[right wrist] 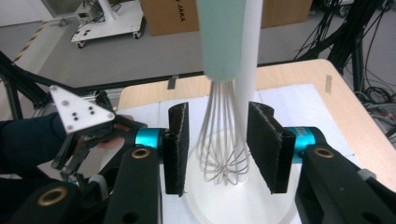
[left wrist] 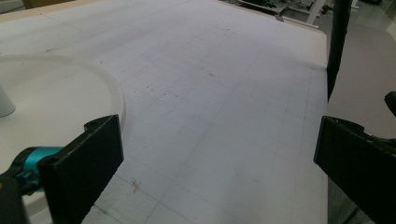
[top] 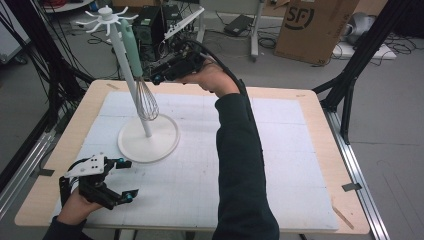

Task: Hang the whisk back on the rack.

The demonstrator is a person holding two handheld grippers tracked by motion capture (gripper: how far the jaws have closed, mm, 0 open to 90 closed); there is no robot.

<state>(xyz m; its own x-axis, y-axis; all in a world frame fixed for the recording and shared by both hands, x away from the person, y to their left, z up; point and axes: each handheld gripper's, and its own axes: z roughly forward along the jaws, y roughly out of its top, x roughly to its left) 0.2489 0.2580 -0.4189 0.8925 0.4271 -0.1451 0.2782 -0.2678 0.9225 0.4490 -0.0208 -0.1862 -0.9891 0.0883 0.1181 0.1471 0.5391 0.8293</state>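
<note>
A whisk with a mint-green handle (top: 131,47) and wire head (top: 146,100) hangs from a white hook stand (top: 126,60) whose round base (top: 150,145) sits left of the table's middle. My right gripper (top: 156,77) is held high behind the stand, level with the top of the wires. In the right gripper view its jaws (right wrist: 217,144) stand open with the whisk head (right wrist: 223,149) between the pads, neither visibly pressing on it. My left gripper (top: 127,179) rests open and empty at the front left; in its own view (left wrist: 219,149) the stand's base (left wrist: 51,88) lies at the left.
A white gridded mat (top: 280,150) covers the wooden table (top: 310,97). Black frame posts (top: 350,85) stand right of the table, and a cardboard box (top: 315,25) and cabled equipment (top: 150,25) lie behind it. The left hand and its gripper (right wrist: 79,116) show beyond the right jaws.
</note>
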